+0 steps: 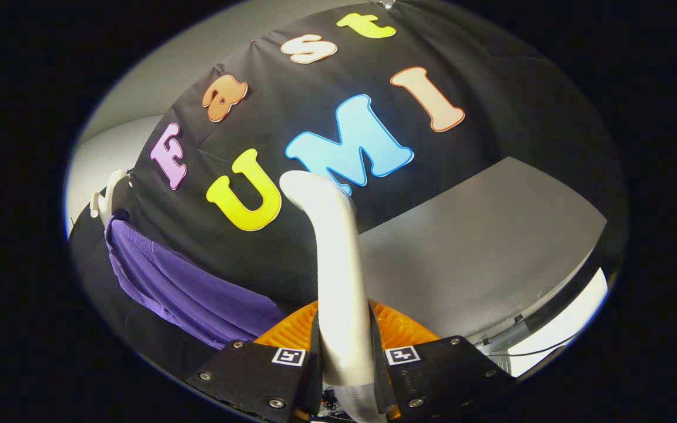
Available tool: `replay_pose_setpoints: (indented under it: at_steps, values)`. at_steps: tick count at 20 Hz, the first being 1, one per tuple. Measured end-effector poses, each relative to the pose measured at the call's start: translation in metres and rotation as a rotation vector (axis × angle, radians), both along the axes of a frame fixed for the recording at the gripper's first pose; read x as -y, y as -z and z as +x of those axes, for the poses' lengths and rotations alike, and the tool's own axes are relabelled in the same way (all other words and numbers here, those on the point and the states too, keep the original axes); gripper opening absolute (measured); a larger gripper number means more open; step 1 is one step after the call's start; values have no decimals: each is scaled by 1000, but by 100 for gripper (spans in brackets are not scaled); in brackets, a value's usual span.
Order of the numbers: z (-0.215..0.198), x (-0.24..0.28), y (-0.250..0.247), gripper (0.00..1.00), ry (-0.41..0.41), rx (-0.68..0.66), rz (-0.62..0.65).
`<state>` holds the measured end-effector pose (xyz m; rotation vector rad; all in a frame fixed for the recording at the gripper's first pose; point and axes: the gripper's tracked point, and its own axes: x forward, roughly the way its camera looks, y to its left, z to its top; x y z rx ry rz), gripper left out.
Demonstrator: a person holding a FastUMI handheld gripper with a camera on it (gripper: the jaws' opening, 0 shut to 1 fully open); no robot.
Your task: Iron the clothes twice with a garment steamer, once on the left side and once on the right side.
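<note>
My gripper [344,358] is shut on the white garment steamer [332,258], both fingers pressing on its handle. The steamer's body rises from between the fingers and bends over at its top end. An orange ribbed part [397,326] shows just behind the fingers at the handle's base. A purple garment [180,288] hangs to the left of the steamer on a white hanger [109,197], against the black cloth wall. The steamer's head is well to the right of the garment and apart from it.
A grey table top [479,252] lies to the right beyond the steamer, its edge running along the black cloth wall [491,106]. A thin dark cable [535,351] runs near the table's lower right edge.
</note>
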<state>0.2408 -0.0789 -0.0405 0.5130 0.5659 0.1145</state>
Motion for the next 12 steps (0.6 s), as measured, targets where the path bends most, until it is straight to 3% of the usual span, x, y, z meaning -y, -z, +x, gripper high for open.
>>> replay_pose_setpoints:
  at_steps: [6,12]
  values:
    - [-73,-44,-21,35,73,53,-14]
    - [-109,-85,-70,35,119,220,-7]
